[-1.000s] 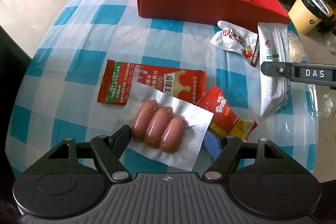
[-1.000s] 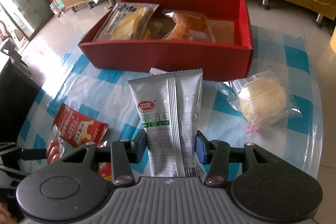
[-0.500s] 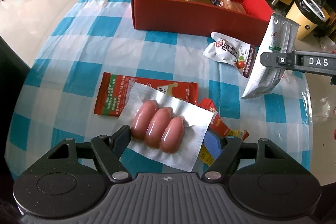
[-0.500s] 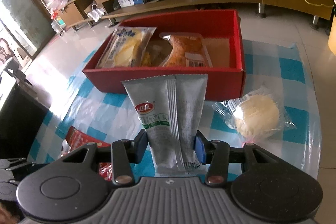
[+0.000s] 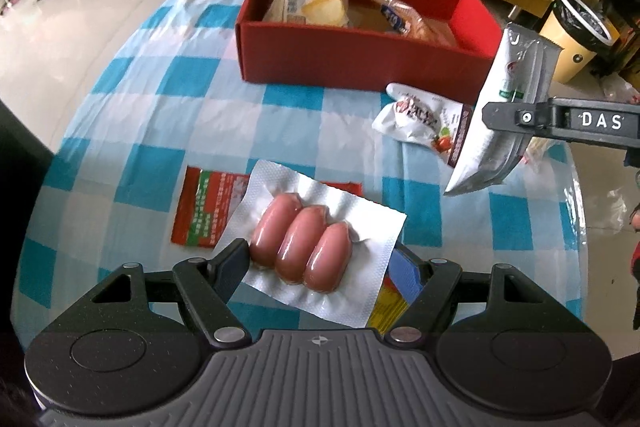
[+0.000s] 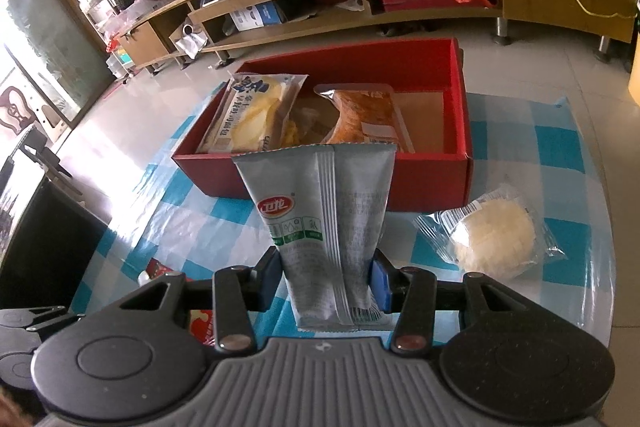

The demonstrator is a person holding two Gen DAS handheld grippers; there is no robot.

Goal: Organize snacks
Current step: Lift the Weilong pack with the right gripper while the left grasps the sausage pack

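My left gripper (image 5: 320, 267) is shut on a clear pack of three pink sausages (image 5: 304, 247) and holds it above the checked table. My right gripper (image 6: 326, 277) is shut on a silver snack packet (image 6: 320, 223), raised in front of the red box (image 6: 424, 183). The packet also shows in the left wrist view (image 5: 504, 111), hanging from the right gripper's finger (image 5: 560, 121). The red box (image 5: 352, 55) holds a yellow bread pack (image 6: 256, 111) and an orange pastry pack (image 6: 364, 115).
On the blue-and-white checked cloth (image 5: 132, 131) lie a red flat packet (image 5: 204, 203), a white snack pouch (image 5: 424, 119) and a wrapped round cake (image 6: 492, 239). A yellow-and-red packet (image 5: 390, 307) lies under the left gripper. A bin (image 5: 580, 39) stands right of the table.
My right gripper has lifted the silver packet off the table and moved it toward the red box. My left gripper has risen with the sausage pack.
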